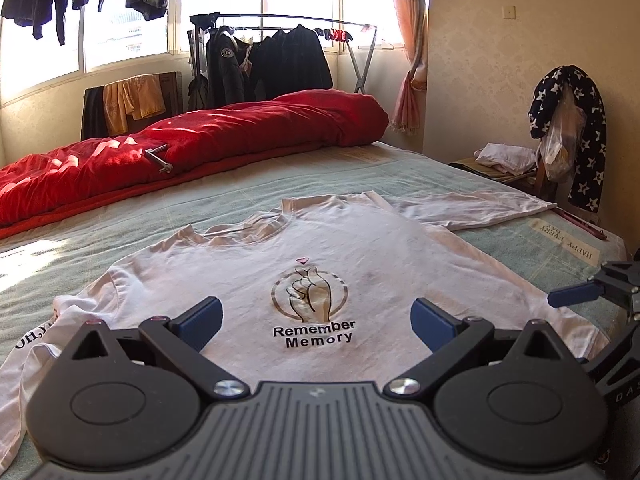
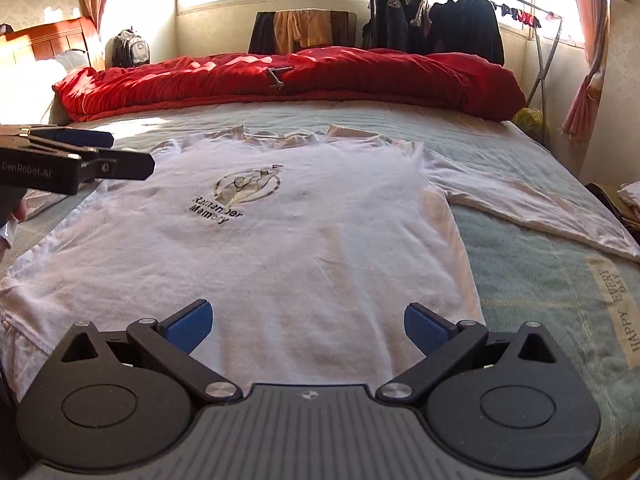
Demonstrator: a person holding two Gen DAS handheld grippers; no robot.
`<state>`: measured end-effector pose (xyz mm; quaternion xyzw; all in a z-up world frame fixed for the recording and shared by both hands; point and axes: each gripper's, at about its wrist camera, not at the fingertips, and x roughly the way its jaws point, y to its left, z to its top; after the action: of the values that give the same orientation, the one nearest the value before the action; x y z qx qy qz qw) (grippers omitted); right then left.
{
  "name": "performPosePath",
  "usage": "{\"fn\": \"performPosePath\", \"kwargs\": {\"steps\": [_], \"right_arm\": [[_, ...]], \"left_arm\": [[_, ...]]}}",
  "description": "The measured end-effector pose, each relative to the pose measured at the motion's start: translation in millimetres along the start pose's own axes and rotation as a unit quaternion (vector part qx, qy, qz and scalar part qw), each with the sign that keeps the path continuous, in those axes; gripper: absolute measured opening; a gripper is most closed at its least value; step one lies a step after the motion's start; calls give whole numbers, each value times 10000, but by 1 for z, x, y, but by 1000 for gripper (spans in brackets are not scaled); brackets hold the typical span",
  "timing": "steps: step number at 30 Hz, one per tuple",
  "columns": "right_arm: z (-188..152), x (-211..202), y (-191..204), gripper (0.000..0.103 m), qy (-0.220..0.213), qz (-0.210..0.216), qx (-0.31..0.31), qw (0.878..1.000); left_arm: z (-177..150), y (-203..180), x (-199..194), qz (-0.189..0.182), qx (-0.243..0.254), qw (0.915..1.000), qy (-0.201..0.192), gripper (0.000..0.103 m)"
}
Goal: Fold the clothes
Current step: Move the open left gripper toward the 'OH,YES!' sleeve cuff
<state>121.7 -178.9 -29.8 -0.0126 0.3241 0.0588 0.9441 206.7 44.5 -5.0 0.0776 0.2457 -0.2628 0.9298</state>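
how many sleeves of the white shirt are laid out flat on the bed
1. The right sleeve lies stretched flat toward the bed's right edge. The left sleeve is bunched and folded at the shirt's left side, part of it hidden behind the left claw.

Both views low over shirt (image 1: 248, 264)

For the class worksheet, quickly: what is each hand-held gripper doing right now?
Left hand-held gripper: open, holding nothing, above the white shirt.
Right hand-held gripper: open, holding nothing.
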Motion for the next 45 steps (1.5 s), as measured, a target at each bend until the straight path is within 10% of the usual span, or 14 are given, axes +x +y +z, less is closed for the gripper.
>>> {"fn": "performPosePath", "kwargs": {"steps": [11,24,35,45], "right_arm": [[32,102,-1,103,100,576,-447,9973],[9,90,-30,103,-335,1205,40,9921],[5,76,-28,103,-58,878,-212,9959],[7,73,-36,103,53,979,262,9948]], "left_arm": [[-16,18,68,374,-367,9942,939,100],[-35,25,86,453,-559,9914,1097,102],[-57,15,18,1222,-1474,9665,1708,102],[-102,-43,-74,1648,-1376,9638,1584,102]]}}
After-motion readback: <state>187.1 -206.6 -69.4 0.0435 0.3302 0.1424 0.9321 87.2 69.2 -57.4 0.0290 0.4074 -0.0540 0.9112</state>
